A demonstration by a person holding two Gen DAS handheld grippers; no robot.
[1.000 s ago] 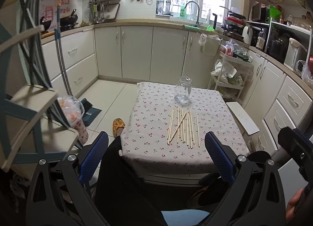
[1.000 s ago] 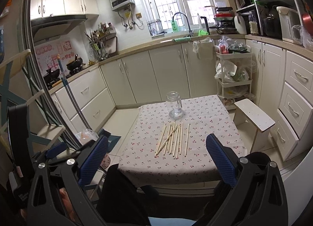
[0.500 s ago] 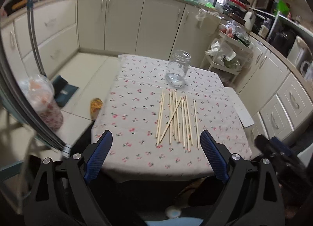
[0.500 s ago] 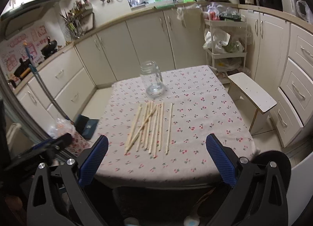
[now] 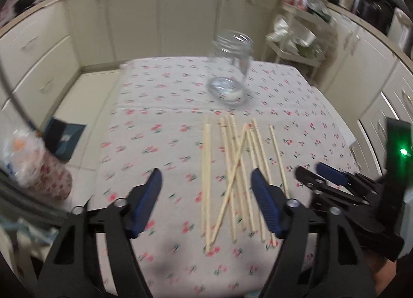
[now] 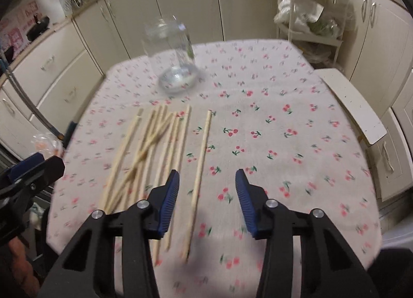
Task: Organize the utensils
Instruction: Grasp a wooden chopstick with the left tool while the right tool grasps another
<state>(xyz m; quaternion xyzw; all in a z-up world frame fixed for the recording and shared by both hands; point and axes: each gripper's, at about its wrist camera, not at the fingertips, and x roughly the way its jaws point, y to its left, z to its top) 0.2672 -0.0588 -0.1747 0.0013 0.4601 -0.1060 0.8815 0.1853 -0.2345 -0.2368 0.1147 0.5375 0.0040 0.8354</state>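
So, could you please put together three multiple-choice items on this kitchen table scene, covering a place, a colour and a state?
1. Where does the glass jar stand?
A. beyond the chopsticks' far ends
B. on the floor
C. on the white stool

2. What colour are the right gripper's pads?
A. red
B. blue
C. yellow

3. What is in the jar?
A. all the chopsticks
B. a spoon
C. nothing visible

Answers:
1 A: it stands upright on the cherry-print tablecloth, past their tips.
2 B: both pads show blue.
3 C: every chopstick lies flat on the cloth.
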